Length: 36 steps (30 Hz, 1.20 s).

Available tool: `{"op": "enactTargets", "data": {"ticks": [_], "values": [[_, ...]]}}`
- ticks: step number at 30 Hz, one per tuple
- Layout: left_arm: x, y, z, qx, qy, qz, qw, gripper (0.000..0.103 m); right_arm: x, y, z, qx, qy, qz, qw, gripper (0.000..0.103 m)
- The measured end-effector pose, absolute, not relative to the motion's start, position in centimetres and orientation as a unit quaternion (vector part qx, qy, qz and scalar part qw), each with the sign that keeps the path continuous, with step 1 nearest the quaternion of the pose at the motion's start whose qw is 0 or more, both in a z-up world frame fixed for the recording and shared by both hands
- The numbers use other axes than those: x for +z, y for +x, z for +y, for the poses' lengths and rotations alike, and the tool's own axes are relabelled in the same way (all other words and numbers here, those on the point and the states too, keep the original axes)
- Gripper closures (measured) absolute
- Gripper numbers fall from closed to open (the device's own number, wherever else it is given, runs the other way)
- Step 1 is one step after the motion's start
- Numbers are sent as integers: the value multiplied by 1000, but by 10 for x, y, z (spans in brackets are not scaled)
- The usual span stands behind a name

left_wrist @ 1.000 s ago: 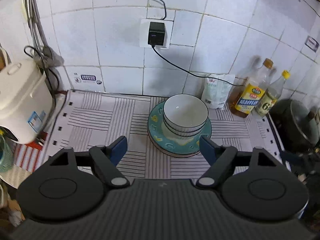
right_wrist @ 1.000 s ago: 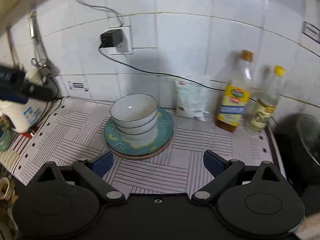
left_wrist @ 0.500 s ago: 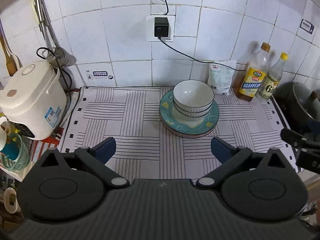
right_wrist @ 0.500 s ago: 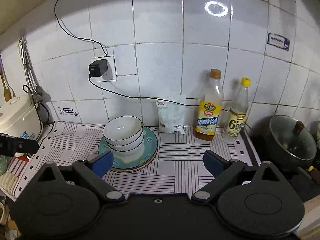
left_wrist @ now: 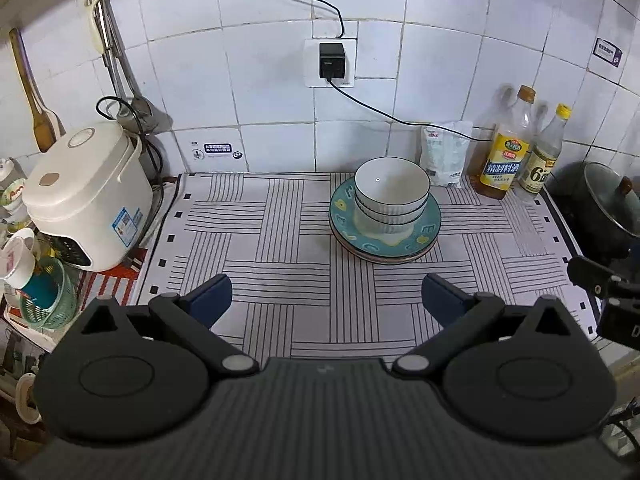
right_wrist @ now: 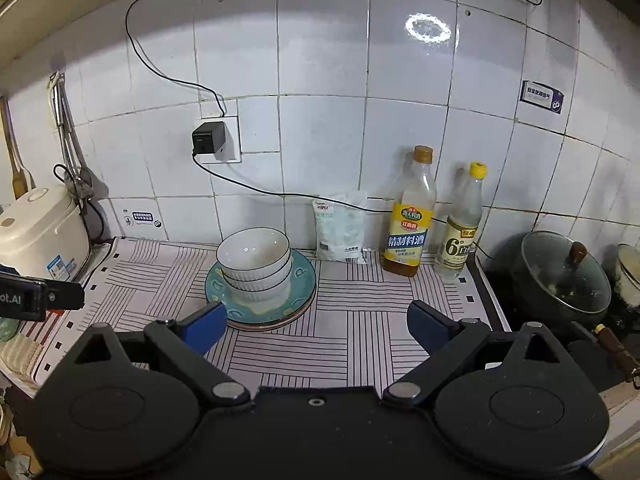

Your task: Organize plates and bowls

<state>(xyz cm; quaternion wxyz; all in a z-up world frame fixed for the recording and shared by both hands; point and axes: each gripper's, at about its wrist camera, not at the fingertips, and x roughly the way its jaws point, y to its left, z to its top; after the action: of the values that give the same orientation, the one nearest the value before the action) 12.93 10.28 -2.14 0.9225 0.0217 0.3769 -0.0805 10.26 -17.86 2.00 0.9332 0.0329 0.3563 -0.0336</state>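
A stack of white bowls [left_wrist: 391, 196] [right_wrist: 254, 262] rests on a teal patterned plate [left_wrist: 424, 236] [right_wrist: 301, 284], which lies on other plates on the striped mat [left_wrist: 280, 248] [right_wrist: 360, 344]. My left gripper [left_wrist: 327, 302] hangs open over the mat's near edge, well short of the stack, with nothing between its blue pads. My right gripper [right_wrist: 316, 324] is open too and holds nothing; its left pad [right_wrist: 204, 326] overlaps the plate's near rim in the picture. Each gripper shows at the edge of the other's view.
A white rice cooker [left_wrist: 86, 196] stands at the mat's left. Two bottles [left_wrist: 506, 156] [right_wrist: 412, 220] and a white bag [right_wrist: 340, 228] line the tiled wall. A lidded pot [right_wrist: 564, 276] sits on the right. A black cable [right_wrist: 280, 194] runs along the wall.
Both grippers have drawn back from the stack, so bowls and plates look smaller and farther. The left jaws have spread wider. The right view has risen and shows more wall.
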Motion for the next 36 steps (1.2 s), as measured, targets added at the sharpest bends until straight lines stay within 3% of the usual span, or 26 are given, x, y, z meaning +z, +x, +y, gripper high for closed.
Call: {"op": "enactTargets", "data": {"ticks": [23, 36], "values": [[-47, 106, 110, -71, 38, 352, 932, 0, 11, 82, -153, -57, 12, 388, 920, 4], [-69, 94, 108, -86, 27, 344, 935, 1, -10, 65, -153, -62, 38, 359, 930, 4]]}}
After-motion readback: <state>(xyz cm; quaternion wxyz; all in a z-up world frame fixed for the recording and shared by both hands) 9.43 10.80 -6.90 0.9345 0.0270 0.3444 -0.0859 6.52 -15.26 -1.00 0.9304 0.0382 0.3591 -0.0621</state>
